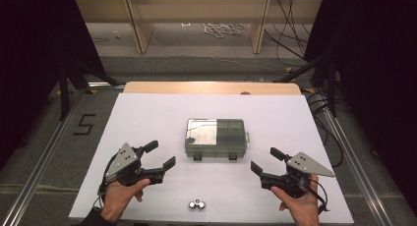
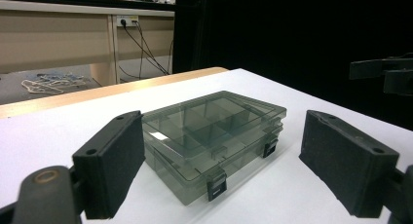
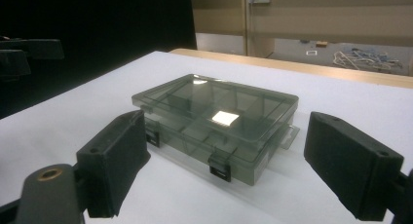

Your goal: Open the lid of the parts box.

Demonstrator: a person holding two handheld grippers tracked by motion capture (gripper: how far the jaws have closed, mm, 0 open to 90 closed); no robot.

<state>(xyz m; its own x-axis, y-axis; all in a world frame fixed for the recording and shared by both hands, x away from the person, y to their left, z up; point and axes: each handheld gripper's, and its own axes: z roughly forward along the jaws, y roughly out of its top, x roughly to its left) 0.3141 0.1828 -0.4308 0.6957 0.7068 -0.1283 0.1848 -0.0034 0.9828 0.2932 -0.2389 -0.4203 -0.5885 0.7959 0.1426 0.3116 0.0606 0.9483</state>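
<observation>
Both tongs hover spread wide with nothing between their jaws: the left tongs (image 1: 160,155) sit in the lower left of the high view, the right tongs (image 1: 265,160) in the lower right, each held by a hand (image 1: 119,196) rising from the bottom edge. Between them, a little above their level in that view, the clear grey compartment box (image 1: 215,137) lies flat on the white tabletop (image 1: 147,118), lid closed, its two dark latches facing the bottom edge. It sits near the picture's centre, apart from both tongs and touched by neither. In the left gripper view the box (image 2: 214,136) fills the middle of the frame, seen through the gap between the two black jaws, one corner pointing toward the camera. In the right gripper view the box (image 3: 219,121) likewise lies mid-frame between the jaws. Low in the high view, between the two hands, small shiny metal pieces (image 1: 196,204) rest on the tabletop
</observation>
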